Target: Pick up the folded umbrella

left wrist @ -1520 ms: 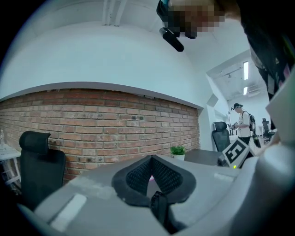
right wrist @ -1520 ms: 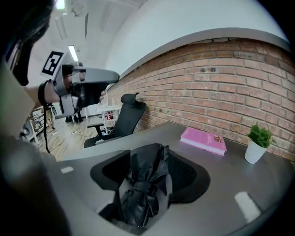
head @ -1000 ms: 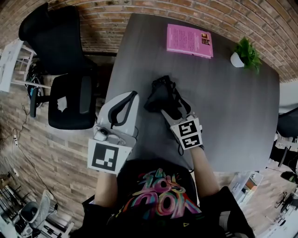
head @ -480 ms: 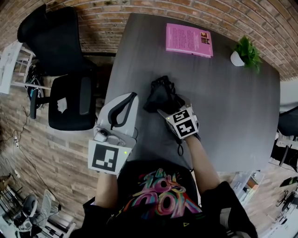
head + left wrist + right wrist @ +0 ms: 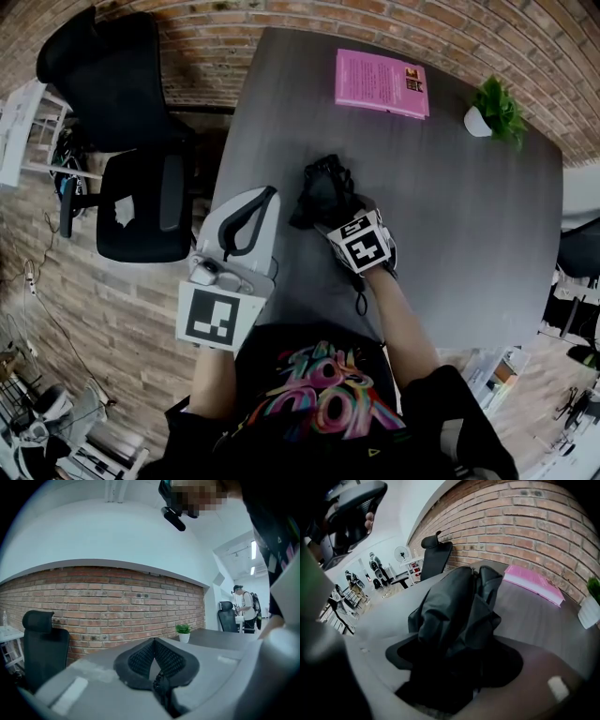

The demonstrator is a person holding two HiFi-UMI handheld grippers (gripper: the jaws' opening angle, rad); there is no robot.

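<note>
The folded black umbrella (image 5: pixel 322 186) lies crumpled near the middle of the grey table (image 5: pixel 459 206). In the right gripper view the umbrella (image 5: pixel 454 604) fills the space between the wide jaws. My right gripper (image 5: pixel 339 214) points steeply down onto its near end and its jaws are closing around the fabric; I see no pad pressing on it. The right gripper (image 5: pixel 454 670) has dark cloth bunched deep in its throat. My left gripper (image 5: pixel 271 191) hovers at the table's left edge, apart from the umbrella. The left gripper (image 5: pixel 154 641) has its mesh pads meeting at the tips, with nothing in them.
A pink book (image 5: pixel 382 82) lies at the far side of the table, and a small potted plant (image 5: pixel 494 106) stands at its far right. A black office chair (image 5: pixel 131 150) stands left of the table by the brick wall (image 5: pixel 117 592).
My right gripper has sunk and tipped steeper onto the umbrella's near end, its marker cube sliding toward the fabric. The left gripper and the umbrella have stayed where they were.
</note>
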